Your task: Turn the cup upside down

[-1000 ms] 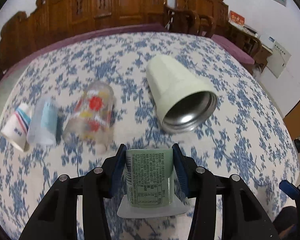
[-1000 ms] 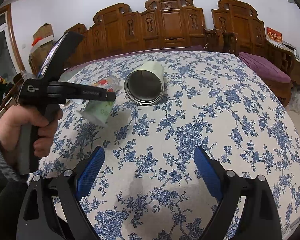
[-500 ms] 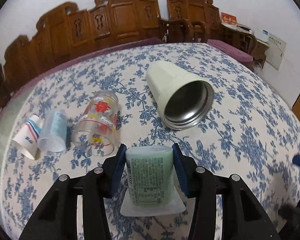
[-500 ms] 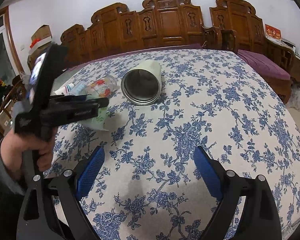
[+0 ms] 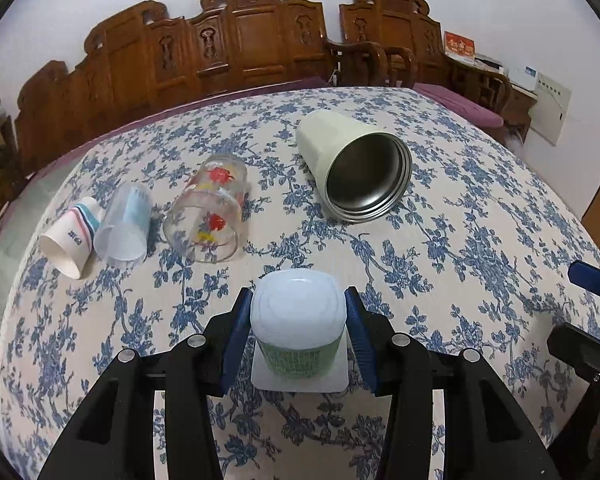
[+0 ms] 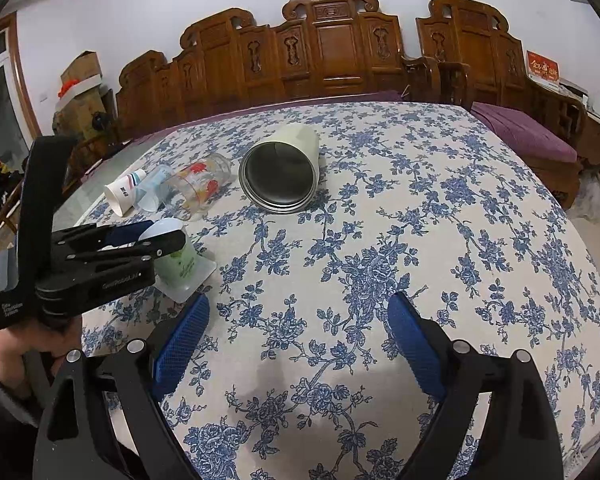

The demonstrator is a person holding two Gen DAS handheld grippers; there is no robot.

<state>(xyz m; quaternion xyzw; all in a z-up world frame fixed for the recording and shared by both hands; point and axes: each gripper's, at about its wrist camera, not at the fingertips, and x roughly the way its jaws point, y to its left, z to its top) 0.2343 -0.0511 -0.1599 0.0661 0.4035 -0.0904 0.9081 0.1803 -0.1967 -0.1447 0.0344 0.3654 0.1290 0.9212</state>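
Observation:
My left gripper (image 5: 298, 324) is shut on a small green plastic cup (image 5: 298, 326). The cup stands upside down, white base up and wide square rim down on the tablecloth. It also shows in the right wrist view (image 6: 178, 262), with the left gripper (image 6: 140, 240) around it. My right gripper (image 6: 296, 344) is open and empty, low over the near middle of the table, to the right of the cup.
Several cups lie on their sides on the blue floral tablecloth (image 5: 479, 240): a large cream steel-lined tumbler (image 5: 351, 168), a printed glass (image 5: 210, 208), a clear plastic cup (image 5: 126, 224) and a paper cup (image 5: 70, 236). Carved wooden chairs (image 5: 240, 40) stand behind the table.
My left gripper has turned the green cup from label-facing-me to upside down and lowered it, so its rim now rests on the cloth. The right gripper has stayed still and open.

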